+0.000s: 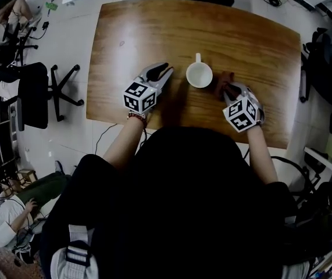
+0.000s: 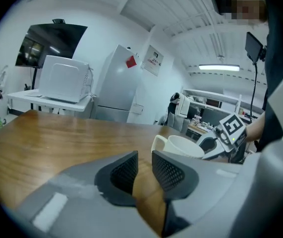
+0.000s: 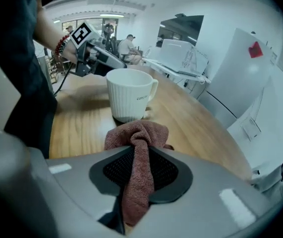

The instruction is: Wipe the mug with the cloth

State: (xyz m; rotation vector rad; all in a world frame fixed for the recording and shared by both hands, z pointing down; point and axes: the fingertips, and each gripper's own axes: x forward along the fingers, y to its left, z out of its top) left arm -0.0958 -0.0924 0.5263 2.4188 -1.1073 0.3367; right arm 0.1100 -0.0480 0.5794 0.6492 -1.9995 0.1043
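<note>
While the right gripper [image 3: 140,175] pinches the reddish cloth [image 3: 139,148] between its jaws, the left gripper [image 2: 143,170] holds its jaws apart and empty. The white mug [image 1: 199,75] stands upright on the wooden table [image 1: 154,34], between both grippers.

A glossy wooden worktop [image 1: 154,34] spreads under and beyond the left tool [image 1: 164,70]. Out to that tool's left, off the worktop, a black office chair [image 1: 35,95] stands on the pale floor [image 1: 78,16]. Far ahead of the tool, past the worktop's edge, a white microwave [image 2: 64,78] sits on a white side table [image 2: 37,97], with a dark screen [image 2: 49,46] above it and a white fridge [image 2: 116,83] just beside it
</note>
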